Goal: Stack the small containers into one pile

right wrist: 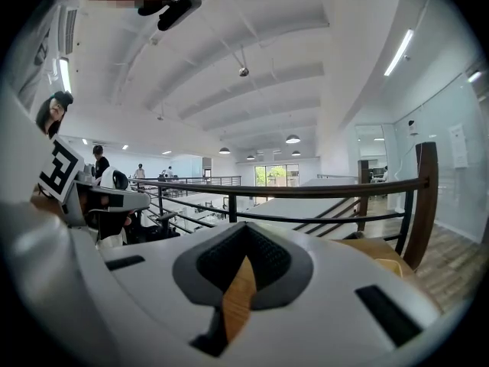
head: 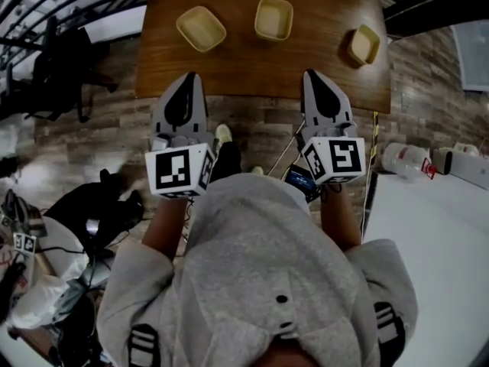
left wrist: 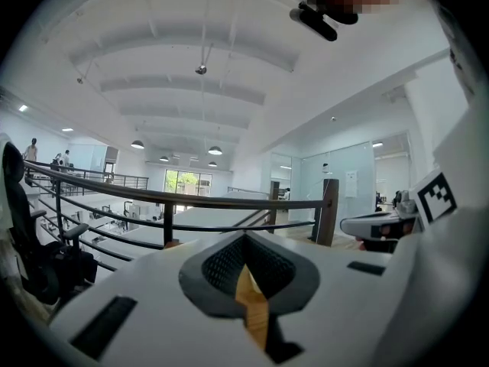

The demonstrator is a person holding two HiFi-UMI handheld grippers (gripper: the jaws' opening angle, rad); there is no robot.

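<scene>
Three small pale-yellow containers stand apart on the wooden table [head: 260,71] in the head view: one at the left [head: 201,28], one in the middle [head: 273,17] and one at the right [head: 364,44], all empty. My left gripper [head: 189,76] hovers at the table's near edge, below the left container, shut with nothing in it. My right gripper [head: 309,73] is level with it, between the middle and right containers, also shut and empty. In the left gripper view [left wrist: 246,239] and the right gripper view [right wrist: 246,232] the jaws meet and point up toward the hall ceiling.
A white table [head: 435,235] stands at the right, with bottles [head: 405,159] beside it on the floor. A black chair [head: 46,67] and dark bags [head: 92,212] lie to the left. A metal railing [left wrist: 168,199] runs beyond the wooden table.
</scene>
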